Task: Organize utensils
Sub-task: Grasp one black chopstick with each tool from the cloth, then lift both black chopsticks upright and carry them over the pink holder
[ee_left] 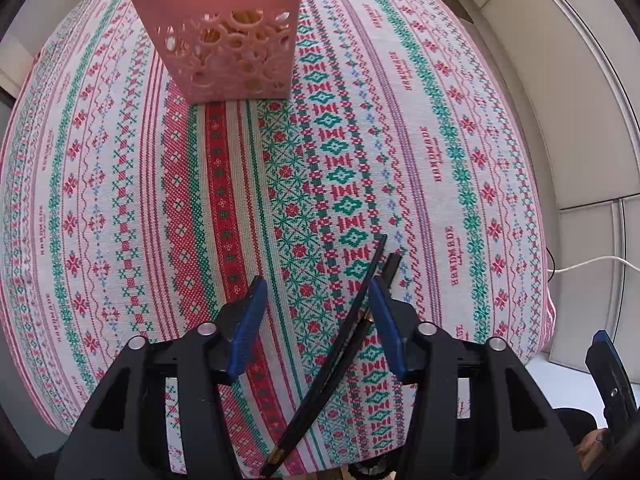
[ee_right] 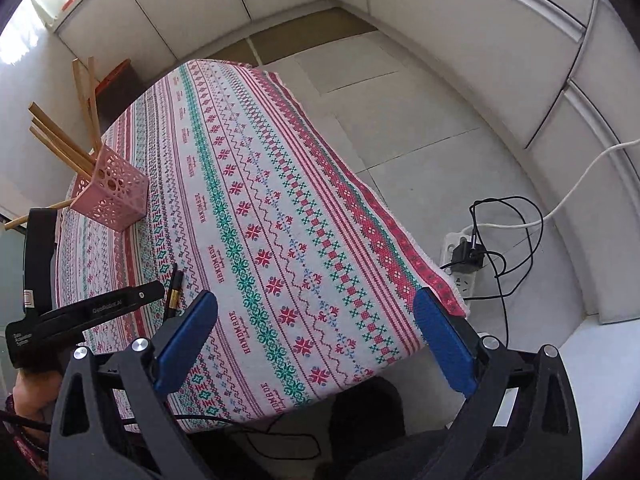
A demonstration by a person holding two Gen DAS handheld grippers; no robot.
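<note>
Between the blue-padded fingers of the left gripper, a pair of slim black chopsticks with gold bands lies on the cloth, close against the right-hand pad and well clear of the other. Its jaws are spread, nothing pinched yet. To do this well, I think it should shift so the sticks sit centred, then close on both together near their middle, or one may roll free. Straight ahead of it, well apart, stands the pink perforated plastic holder with pale wooden chopsticks already leaning in it, the likely destination. Off to its right, the right gripper hovers past the table's near corner, fingers wide and empty. Across the red, green and white cross-stitch patterned tablecloth the word "HANDMADE" repeats; the left tool's black body reads "Data Acquisition System", with another mark too blurred to read.
</note>
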